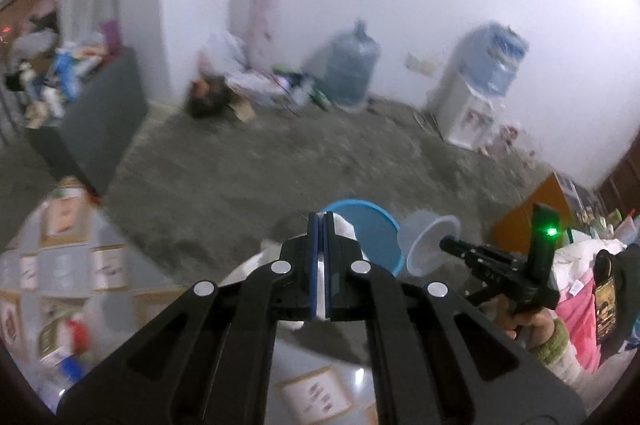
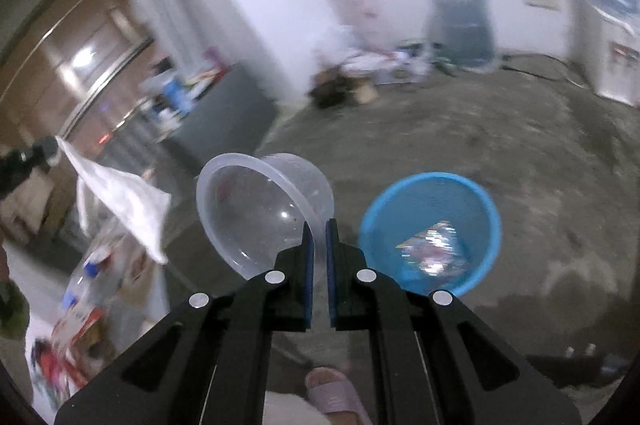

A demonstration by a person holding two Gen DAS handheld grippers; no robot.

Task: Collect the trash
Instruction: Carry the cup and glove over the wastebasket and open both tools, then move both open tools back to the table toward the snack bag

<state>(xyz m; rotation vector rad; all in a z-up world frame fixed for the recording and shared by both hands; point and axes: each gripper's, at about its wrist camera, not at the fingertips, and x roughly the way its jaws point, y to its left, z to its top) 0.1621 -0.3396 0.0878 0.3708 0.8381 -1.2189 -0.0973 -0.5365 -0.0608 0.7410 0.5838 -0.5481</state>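
Note:
My left gripper (image 1: 320, 221) is shut on a white crumpled paper (image 1: 344, 227); the same paper (image 2: 120, 199) hangs from the left gripper at the left of the right wrist view. My right gripper (image 2: 319, 225) is shut on the rim of a clear plastic container (image 2: 256, 209), held tilted in the air; it also shows in the left wrist view (image 1: 428, 243). A blue trash basket (image 2: 432, 233) stands on the floor just right of the right gripper, with a shiny wrapper (image 2: 428, 245) inside. In the left wrist view the basket (image 1: 372, 229) lies just beyond my left fingertips.
A table with a patterned cloth (image 1: 60, 265) holds bottles and packets at the left. A dark cabinet (image 1: 100, 113) stands behind it. A water jug (image 1: 350, 65), a water dispenser (image 1: 476, 85) and a pile of clutter (image 1: 240, 81) line the far wall. A slippered foot (image 2: 336, 393) is below.

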